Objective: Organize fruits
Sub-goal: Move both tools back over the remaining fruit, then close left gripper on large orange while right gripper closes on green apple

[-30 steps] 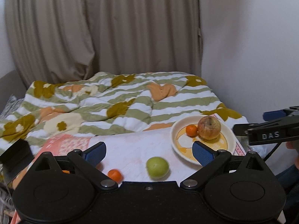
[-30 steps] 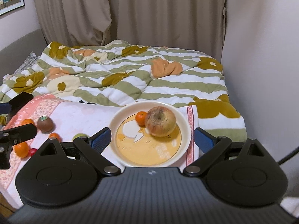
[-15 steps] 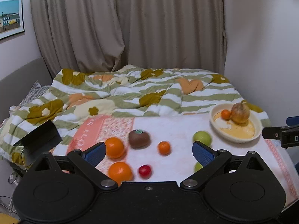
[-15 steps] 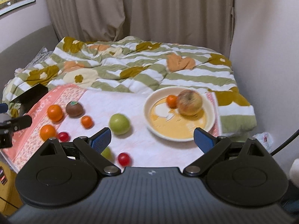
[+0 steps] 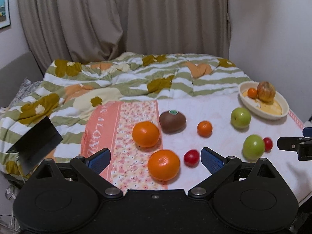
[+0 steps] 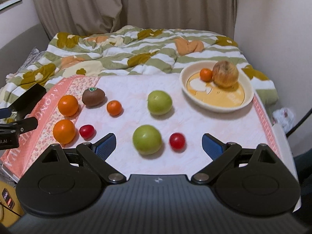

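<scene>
Fruit lies on a pink-and-white cloth. My left gripper is open and empty, with an orange and a red tomato between its fingers, a second orange and a kiwi beyond. My right gripper is open and empty over a green apple and a red tomato. A cream bowl at the far right holds a reddish apple and a small mandarin. Another green apple and a loose mandarin lie mid-cloth.
A striped floral duvet covers the bed behind the cloth. Curtains hang at the back, with a wall on the right. A black object sits at the left edge. The other gripper's tip shows at the right.
Both grippers have pulled back and away from the bowl, the left one swinging leftward. More of the fruit on the cloth has come into view. Both stay open.
</scene>
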### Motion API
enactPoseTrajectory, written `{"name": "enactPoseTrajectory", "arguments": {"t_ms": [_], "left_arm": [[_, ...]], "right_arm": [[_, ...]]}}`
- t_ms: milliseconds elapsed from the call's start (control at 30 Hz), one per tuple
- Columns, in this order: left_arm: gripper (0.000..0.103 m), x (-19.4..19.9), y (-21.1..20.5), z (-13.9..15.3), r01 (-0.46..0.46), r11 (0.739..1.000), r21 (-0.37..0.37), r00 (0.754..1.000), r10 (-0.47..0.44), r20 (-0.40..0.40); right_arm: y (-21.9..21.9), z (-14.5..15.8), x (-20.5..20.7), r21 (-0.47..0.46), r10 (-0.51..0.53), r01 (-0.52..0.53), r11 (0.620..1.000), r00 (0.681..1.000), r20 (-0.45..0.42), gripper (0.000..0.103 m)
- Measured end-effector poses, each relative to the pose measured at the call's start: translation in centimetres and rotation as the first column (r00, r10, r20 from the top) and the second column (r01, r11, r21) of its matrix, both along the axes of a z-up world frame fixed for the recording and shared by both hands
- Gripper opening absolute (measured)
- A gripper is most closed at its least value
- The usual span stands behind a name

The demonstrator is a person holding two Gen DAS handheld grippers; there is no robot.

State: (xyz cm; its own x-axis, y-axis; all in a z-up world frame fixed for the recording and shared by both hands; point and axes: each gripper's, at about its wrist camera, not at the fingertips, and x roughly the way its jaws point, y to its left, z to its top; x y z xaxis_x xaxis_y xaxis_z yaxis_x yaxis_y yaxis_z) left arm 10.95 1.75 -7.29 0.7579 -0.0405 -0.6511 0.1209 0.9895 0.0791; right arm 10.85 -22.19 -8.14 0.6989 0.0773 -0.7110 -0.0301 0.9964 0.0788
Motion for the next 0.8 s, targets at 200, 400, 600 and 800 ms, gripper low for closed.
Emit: {"name": "enactPoseTrajectory", "arguments": {"t_ms": [200,400,600,800], "left_arm": [[0.1,2.0,1.4,-2.8,0.057,0.998,-0.035,0.997,-0.059,-0.046],[0.096,3.9,1.7,-5.6,0.094,0.994,-0.064,0.991,-0.099,-0.089],[0.087,5.5,1.8,-7.1,0.099,0.991,-0.087,0.986,-0.109,-0.128],[0.078,6.4,1.7,-7.7,0.112,0.987,-0.115,0.98,-0.129,-0.151]], "right_arm": [[2.2,-2.9,1.1,0.007,-0.051,0.051,0.999,0.998,-0.024,0.103],[3.7,-5.4,2.5,-0.015,-0.074,0.073,0.997,0.996,-0.043,0.103],[4.2,-6.8,3.6,-0.03,-0.077,0.076,0.997,0.995,-0.063,0.103],[4.3,-7.5,4.7,-0.033,-0.088,0.086,0.996,0.993,-0.08,0.101]]}}
